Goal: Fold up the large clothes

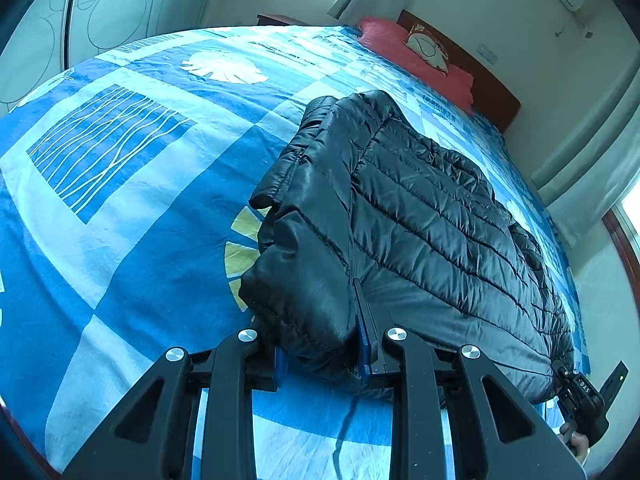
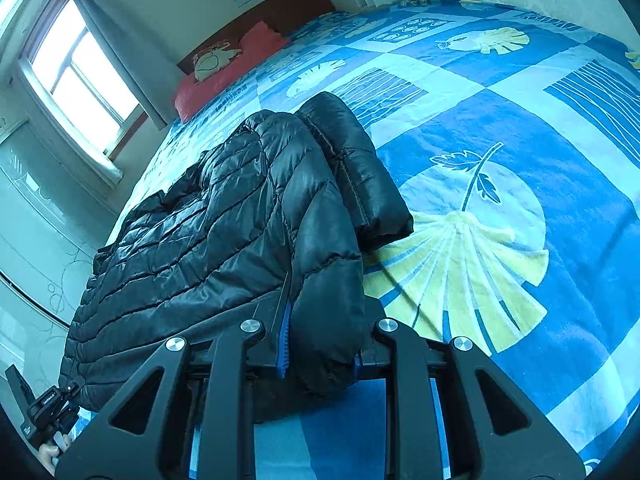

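A black quilted puffer jacket (image 1: 420,208) lies folded over on a bed with a blue patterned cover (image 1: 120,200). My left gripper (image 1: 322,344) is shut on a thick bunch of the jacket at its near left corner. In the right wrist view the same jacket (image 2: 208,232) stretches away to the left, and my right gripper (image 2: 322,344) is shut on its near right corner. A sleeve (image 2: 360,172) lies folded along the jacket's right side. Each gripper shows in the other's view: the right gripper (image 1: 584,396) at lower right, the left gripper (image 2: 44,412) at lower left.
A red pillow (image 1: 416,60) and a cartoon cushion (image 1: 424,46) sit at the head of the bed against a dark wooden headboard (image 1: 492,92). Windows with curtains (image 2: 80,76) line the wall beside the bed. A wardrobe (image 1: 112,12) stands beyond the far side.
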Demonstrator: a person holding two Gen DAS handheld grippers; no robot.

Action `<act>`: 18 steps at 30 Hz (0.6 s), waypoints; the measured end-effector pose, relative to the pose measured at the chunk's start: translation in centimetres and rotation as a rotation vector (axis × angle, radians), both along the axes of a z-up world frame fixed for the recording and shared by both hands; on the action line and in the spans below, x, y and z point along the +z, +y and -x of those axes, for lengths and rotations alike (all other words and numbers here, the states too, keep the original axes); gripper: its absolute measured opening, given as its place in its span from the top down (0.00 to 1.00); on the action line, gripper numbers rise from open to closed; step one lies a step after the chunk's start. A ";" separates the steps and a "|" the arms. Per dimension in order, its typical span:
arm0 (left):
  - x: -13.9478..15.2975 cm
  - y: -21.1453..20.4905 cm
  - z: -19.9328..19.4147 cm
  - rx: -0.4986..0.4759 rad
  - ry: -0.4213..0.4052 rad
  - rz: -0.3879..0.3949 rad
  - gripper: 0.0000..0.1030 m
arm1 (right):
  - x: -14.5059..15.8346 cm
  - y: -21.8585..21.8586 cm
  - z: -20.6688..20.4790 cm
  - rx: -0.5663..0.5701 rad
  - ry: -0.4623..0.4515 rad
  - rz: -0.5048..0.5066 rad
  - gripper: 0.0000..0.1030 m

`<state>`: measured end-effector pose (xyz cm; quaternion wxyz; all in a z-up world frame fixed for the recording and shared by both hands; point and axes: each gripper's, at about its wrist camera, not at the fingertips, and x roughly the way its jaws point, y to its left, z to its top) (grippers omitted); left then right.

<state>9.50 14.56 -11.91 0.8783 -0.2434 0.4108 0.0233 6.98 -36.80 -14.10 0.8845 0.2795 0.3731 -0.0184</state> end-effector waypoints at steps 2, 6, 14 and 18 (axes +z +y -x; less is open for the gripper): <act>-0.1 0.0 -0.1 -0.004 0.002 -0.003 0.74 | -0.1 -0.1 0.0 0.000 0.000 -0.004 0.79; -0.4 0.0 -0.3 -0.008 0.007 -0.009 0.73 | -0.3 -0.2 -0.1 -0.001 0.001 -0.010 0.78; -0.6 0.7 0.2 -0.018 0.021 -0.012 0.53 | -0.3 -1.1 1.1 -0.039 0.022 -0.027 0.55; -0.6 1.5 1.0 -0.056 0.013 -0.026 0.35 | 0.7 -1.1 2.9 -0.039 0.043 0.036 0.48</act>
